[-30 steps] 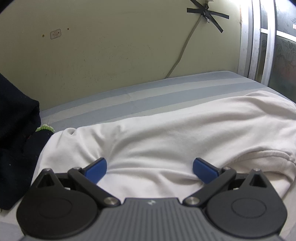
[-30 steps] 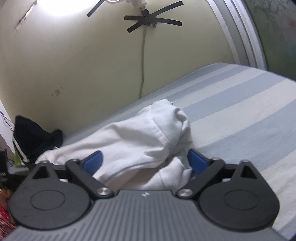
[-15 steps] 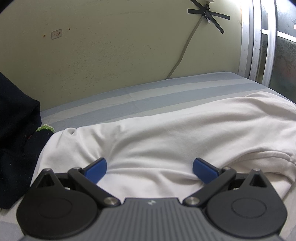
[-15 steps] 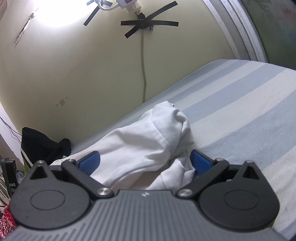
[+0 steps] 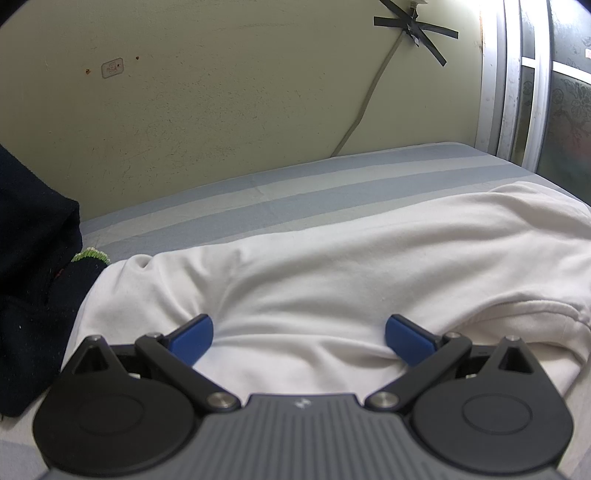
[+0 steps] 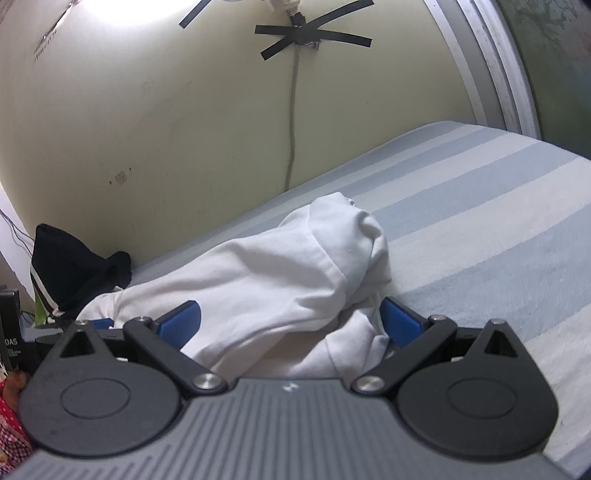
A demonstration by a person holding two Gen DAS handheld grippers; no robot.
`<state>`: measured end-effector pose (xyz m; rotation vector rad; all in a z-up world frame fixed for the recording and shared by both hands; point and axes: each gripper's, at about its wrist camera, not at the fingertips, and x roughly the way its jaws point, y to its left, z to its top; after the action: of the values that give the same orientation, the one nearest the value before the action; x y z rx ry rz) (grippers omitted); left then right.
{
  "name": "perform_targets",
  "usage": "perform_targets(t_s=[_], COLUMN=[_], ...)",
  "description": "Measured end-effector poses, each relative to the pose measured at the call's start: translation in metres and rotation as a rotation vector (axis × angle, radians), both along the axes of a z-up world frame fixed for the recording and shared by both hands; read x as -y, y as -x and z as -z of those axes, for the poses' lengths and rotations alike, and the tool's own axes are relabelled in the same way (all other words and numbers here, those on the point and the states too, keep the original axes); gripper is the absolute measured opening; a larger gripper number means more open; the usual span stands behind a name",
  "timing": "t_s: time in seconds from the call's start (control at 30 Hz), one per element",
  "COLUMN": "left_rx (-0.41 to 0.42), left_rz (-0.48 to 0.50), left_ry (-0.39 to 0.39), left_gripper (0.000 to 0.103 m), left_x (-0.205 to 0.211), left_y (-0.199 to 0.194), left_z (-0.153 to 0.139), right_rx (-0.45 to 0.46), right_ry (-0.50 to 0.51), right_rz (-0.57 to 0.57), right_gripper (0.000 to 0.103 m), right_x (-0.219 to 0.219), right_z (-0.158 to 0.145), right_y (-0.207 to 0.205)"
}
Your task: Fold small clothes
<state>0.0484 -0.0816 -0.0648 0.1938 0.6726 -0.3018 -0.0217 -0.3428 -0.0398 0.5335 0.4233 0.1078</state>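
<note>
"OAS" reads on the black box (image 6: 9,341); nothing else legible.

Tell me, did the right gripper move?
Yes. The right gripper tipped downward: the taped cable on the wall sits lower in its view now than before.

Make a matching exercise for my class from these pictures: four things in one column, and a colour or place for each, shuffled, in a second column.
Things:
1. shirt
2. bedsheet
3. dark clothes
4. tape

Descriptions:
A. black, crossed on the wall over a cable
B. white, crumpled on the bed in front of both grippers
C. blue and pale stripes
D. piled at the bed's left end by the wall

Pairs: 1-B, 2-C, 3-D, 4-A
</note>
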Motion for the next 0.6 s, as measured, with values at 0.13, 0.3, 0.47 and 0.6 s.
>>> perform_targets(t_s=[0.13, 0.3, 0.47, 0.6], left_rx=[0.0, -0.001, -0.004, -0.013], left_rz=[0.0, 0.0, 0.006, 0.011], left_ry=[0.0, 0.0, 0.003, 0.016], left_gripper=[0.103, 0.103, 0.103, 0.103], left_x=[0.0, 0.0, -0.001, -0.004], left_y=[0.0, 0.0, -0.001, -0.003], left_z=[0.0, 0.0, 0.001, 0.002], right_rx=[-0.007, -0.017, -0.011, 0.003], right_ry=[-0.011, -0.032, -0.118, -0.158], right_rz=[-0.011, -0.011, -0.018, -0.036], right_gripper=[0.089, 0.081, 0.083, 0.089], right_x=[0.001, 0.004, 0.015, 0.019], right_z=[0.001, 0.001, 0.005, 0.007], right_y=[0.002, 0.002, 0.003, 0.002])
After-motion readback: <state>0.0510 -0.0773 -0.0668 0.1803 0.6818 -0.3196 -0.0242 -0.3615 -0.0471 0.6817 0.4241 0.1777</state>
